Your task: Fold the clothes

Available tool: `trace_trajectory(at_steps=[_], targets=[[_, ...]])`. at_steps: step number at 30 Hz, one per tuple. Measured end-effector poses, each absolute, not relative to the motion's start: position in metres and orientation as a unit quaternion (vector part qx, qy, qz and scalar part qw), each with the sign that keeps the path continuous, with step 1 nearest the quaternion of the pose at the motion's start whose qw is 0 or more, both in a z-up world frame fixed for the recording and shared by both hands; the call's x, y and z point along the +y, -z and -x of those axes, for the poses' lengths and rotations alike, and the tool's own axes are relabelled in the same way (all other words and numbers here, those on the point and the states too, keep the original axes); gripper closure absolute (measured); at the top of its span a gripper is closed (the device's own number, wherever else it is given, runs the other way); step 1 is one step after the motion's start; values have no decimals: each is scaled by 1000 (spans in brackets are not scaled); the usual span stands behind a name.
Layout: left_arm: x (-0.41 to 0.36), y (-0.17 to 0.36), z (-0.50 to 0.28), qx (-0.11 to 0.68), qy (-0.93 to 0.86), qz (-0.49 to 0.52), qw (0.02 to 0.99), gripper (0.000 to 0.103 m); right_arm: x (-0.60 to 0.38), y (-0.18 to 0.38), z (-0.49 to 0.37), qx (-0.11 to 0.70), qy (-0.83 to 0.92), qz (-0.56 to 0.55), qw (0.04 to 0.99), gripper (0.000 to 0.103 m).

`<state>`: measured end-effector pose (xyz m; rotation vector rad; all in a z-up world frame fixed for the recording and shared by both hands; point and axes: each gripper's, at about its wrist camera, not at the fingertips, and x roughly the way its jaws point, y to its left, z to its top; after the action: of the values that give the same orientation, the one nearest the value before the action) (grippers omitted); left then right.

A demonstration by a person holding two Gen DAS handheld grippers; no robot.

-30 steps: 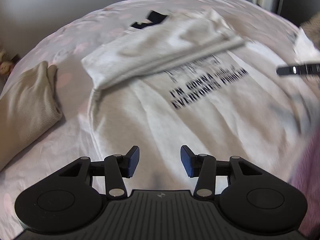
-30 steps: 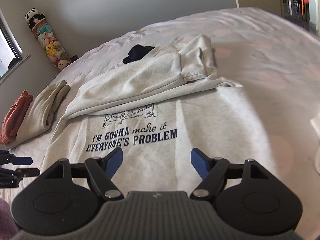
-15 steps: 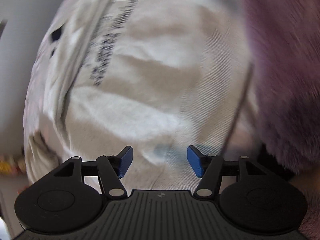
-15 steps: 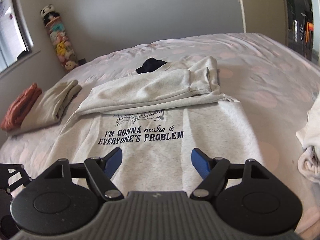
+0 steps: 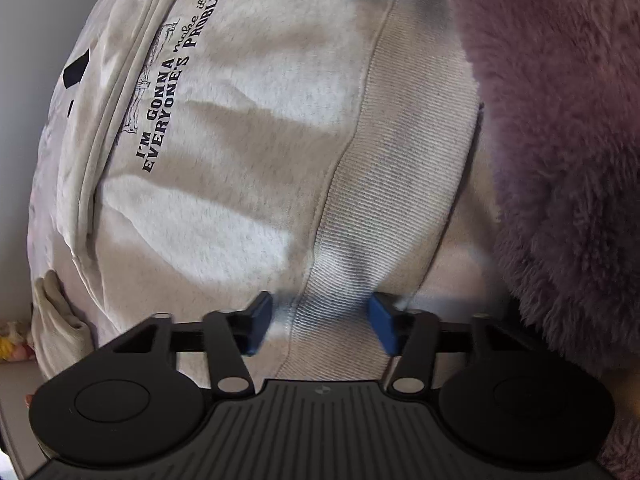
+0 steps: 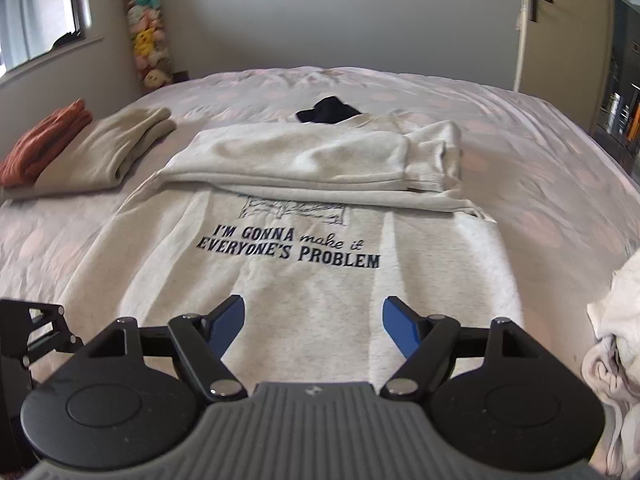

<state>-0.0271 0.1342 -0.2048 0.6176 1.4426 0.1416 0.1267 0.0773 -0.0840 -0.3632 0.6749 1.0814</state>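
Note:
A light grey sweatshirt [image 6: 304, 280] with dark printed text lies flat on the bed, both sleeves folded across its chest [image 6: 312, 160]. My left gripper [image 5: 320, 318] is open, its blue fingers straddling the ribbed hem [image 5: 392, 184] of the sweatshirt [image 5: 240, 128] at its left corner; the camera is rolled sideways. My right gripper [image 6: 314, 320] is open and empty above the lower middle of the sweatshirt. The left gripper shows at the left edge of the right wrist view [image 6: 28, 328].
Folded beige [image 6: 104, 152] and orange [image 6: 44, 136] clothes lie at the bed's left side. A dark garment [image 6: 326, 110] lies beyond the collar. Crumpled white clothes [image 6: 616, 344] lie at the right. A purple fleece sleeve [image 5: 560, 160] fills the left view's right side.
My left gripper dropped and rolled sideways to the sweatshirt's hem, its fingers now on either side of the ribbing. My right gripper pulled back and tilted up a little, staying open.

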Motion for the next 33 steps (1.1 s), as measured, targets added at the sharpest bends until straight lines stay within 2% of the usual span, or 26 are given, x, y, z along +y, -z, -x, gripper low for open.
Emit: trace_trajectory(at_steps=[1, 2, 8, 22, 27, 33], targets=[[135, 204, 27, 645, -74, -278, 708, 77, 79, 85, -124, 314, -511, 176, 780, 25], [136, 203, 27, 642, -86, -277, 710, 80, 81, 86, -122, 317, -522, 183, 771, 25], [147, 193, 26, 628, -113, -246, 730, 89, 95, 89, -98, 327, -582, 243, 704, 25], [168, 157, 34, 548, -178, -176, 798, 93, 100, 106, -22, 231, -642, 425, 595, 25], [179, 151, 36, 541, -188, -138, 808, 93, 107, 122, 6, 193, -635, 505, 552, 25], [173, 158, 35, 567, -143, -135, 800, 92, 126, 139, -4, 248, -610, 532, 532, 25]])
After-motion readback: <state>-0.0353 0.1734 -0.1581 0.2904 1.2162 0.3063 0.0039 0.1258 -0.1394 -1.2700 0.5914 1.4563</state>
